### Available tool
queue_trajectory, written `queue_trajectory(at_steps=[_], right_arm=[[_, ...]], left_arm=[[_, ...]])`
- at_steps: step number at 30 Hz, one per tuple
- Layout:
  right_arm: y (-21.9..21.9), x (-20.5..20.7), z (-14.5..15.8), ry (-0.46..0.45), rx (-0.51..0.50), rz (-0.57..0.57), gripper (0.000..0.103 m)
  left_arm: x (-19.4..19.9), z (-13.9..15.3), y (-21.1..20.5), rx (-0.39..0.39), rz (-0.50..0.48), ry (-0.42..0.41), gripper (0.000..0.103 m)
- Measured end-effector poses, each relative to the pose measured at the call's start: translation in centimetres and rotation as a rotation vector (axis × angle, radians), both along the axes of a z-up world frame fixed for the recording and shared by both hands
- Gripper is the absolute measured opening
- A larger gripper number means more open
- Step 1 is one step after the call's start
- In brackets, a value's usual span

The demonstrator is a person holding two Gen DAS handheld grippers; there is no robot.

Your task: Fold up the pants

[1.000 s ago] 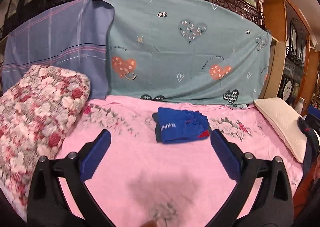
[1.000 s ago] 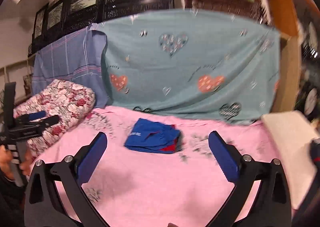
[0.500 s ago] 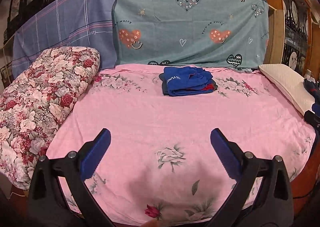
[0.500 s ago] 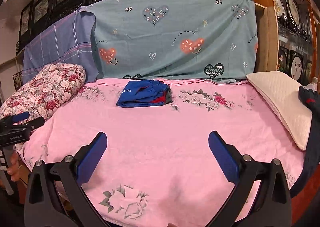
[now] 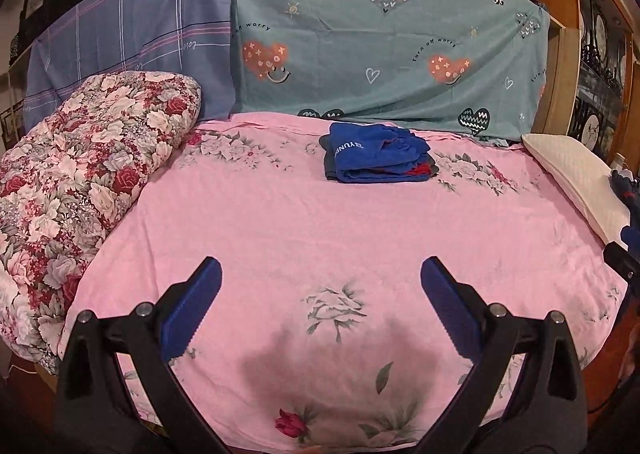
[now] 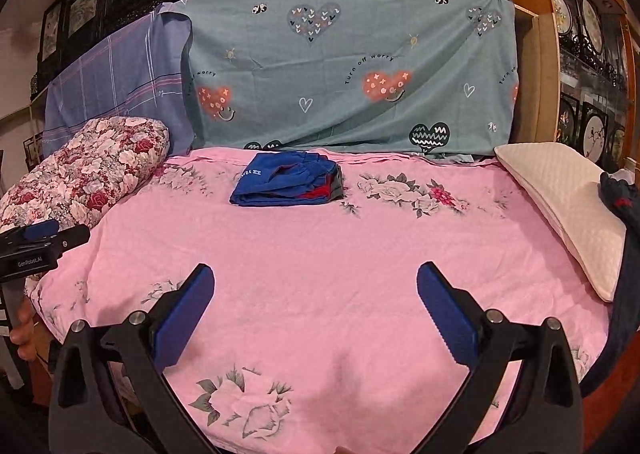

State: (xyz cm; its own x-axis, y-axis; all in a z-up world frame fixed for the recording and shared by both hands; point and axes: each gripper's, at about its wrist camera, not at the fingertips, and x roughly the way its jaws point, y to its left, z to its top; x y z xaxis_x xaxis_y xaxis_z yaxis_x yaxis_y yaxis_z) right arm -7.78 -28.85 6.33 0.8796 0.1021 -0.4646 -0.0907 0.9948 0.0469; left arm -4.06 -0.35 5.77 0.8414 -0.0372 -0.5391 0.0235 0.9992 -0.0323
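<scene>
A: What takes up most of the view?

B: The bed (image 5: 304, 222), covered by a pink flowered sheet, fills both wrist views. Behind it hangs a teal sheet with hearts (image 5: 384, 46), and to its left a blue-grey plaid sheet (image 5: 132, 38).

A: And on the bed?

B: At the left end lies a rolled floral quilt (image 5: 80, 174), red and white. At the right end a cream pillow (image 6: 560, 210) rests on the edge, with dark clothing (image 6: 624, 222) draped over its far side.

A: Where are the pants?

B: The blue pants (image 5: 378, 154) lie folded into a compact bundle near the back of the bed, just in front of the teal sheet, a little red showing at the right end of the folds. White lettering shows on the top layer. In the right wrist view the same bundle (image 6: 288, 184) sits left of centre.

A: The tools?

B: The left tool (image 5: 320, 278) hovers over the near part of the bed, jaws spread wide, nothing between them. The right tool (image 6: 316, 282) is likewise wide apart and holds nothing. Both are well apart from the pants. The left tool also shows at the left edge of the right wrist view (image 6: 36, 242).
</scene>
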Motion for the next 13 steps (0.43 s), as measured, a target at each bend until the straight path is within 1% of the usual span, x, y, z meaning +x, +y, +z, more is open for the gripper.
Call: queue_trajectory(at_steps=[2, 6, 10, 13], right_arm=[[-0.01, 0.18, -0.19, 0.006, 0.003, 0.002, 0.102], [0.0, 0.33, -0.31, 0.011, 0.006, 0.002, 0.102], [0.0, 0.34, -0.34, 0.012, 0.006, 0.002, 0.102], [-0.09, 0.4, -0.39, 0.013, 0.007, 0.002, 0.102]], left_arm=[[0.13, -0.12, -0.03, 0.014, 0.008, 0.001, 0.101], [0.18, 0.03, -0.06, 0.074, 0.046, -0.019, 0.101], [0.51, -0.04, 0.25, 0.062, 0.052, 0.0, 0.101], [0.54, -0.09, 0.44, 0.062, 0.058, 0.0, 0.101]])
